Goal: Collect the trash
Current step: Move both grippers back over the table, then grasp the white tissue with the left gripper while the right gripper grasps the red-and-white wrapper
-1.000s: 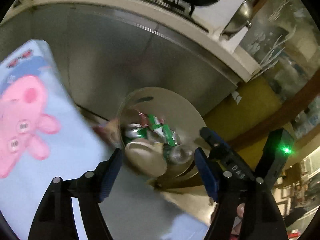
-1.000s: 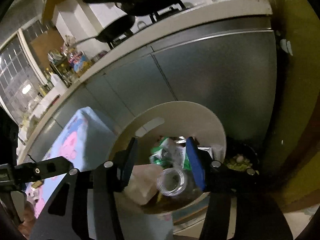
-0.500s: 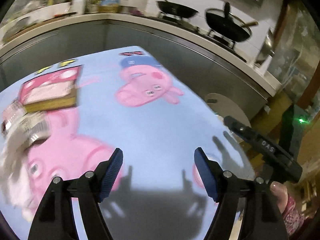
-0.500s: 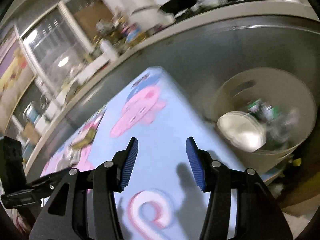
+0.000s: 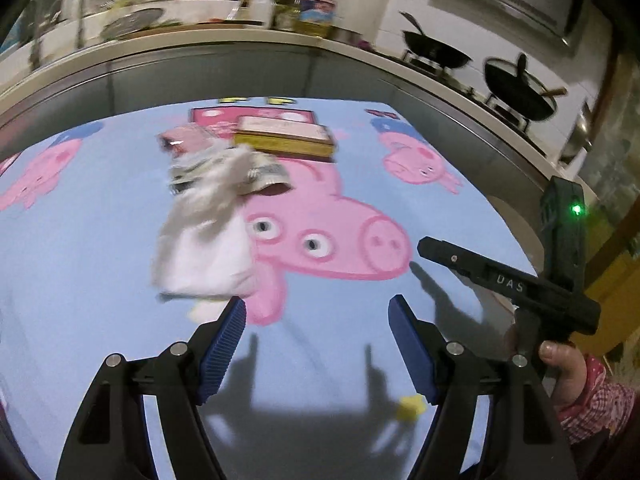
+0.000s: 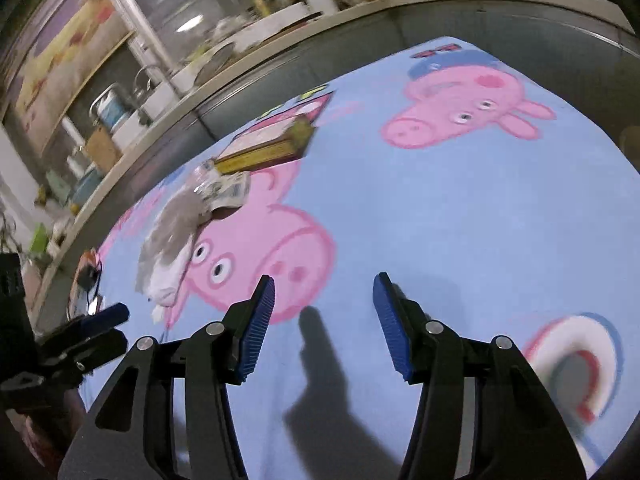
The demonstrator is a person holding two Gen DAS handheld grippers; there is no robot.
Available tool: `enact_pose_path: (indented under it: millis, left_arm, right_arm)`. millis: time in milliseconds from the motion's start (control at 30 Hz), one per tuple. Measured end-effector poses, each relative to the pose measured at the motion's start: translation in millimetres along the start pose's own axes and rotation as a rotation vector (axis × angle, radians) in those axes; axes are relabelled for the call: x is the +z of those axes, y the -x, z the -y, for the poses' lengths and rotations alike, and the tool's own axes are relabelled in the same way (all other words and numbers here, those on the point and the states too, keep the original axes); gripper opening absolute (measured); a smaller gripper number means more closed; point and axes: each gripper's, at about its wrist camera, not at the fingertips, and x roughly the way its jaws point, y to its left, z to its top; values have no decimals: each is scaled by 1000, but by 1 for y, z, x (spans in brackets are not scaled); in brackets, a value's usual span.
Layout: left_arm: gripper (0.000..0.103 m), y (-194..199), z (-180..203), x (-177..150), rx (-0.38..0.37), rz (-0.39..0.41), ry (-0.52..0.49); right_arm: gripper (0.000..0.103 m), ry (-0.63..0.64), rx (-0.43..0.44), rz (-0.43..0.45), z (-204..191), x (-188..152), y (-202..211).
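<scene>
On the tablecloth [image 5: 400, 152], a crumpled bag [image 5: 208, 236] lies before a box [image 5: 284, 138].

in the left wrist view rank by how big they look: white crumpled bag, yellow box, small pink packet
1. white crumpled bag, clearly largest, though it also lies nearest the camera.
2. yellow box.
3. small pink packet, smallest; it is partly hidden behind the bag, so its full size is unsure.
</scene>
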Motion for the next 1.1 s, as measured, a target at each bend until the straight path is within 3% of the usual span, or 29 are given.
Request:
enact_pose_path:
  millis: [267, 500, 533, 600, 667, 700, 767, 900, 1033, 1100]
  left_arm:
    - [75, 26, -51, 19, 86, 93, 102]
    - [75, -12, -48, 41, 135, 59, 31]
    - [73, -20, -47, 42, 145, 47, 23]
    - [56, -41, -47, 46, 153, 4, 15]
    - [11, -53, -52, 47, 154, -32, 25]
    - [3, -56, -55, 45, 151, -49, 41]
    - [2, -47, -63, 37, 86, -35, 85]
    - [2, -15, -77, 18, 40, 20, 121]
    - [2, 7, -98, 0, 29, 40, 192]
    - [2, 14, -103, 0, 41, 53, 196]
  right_arm:
    - [52, 79, 24, -9, -30, -1, -18]
    - [52, 50, 67, 9, -23, 1, -20]
    - [52, 50, 68, 8, -23, 1, -20]
    - [52, 51, 66, 7, -23, 1, -20]
    - [52, 54, 62, 2, -24, 2, -20]
    - [52, 60, 56, -5, -24, 4, -21]
    - [53, 72, 50, -13, -26, 8, -22]
    - [53, 109, 76, -3, -41, 34, -29]
    - [53, 245, 142, -22, -91, 77, -56]
    - [60, 320, 181, -59, -120, 102, -82]
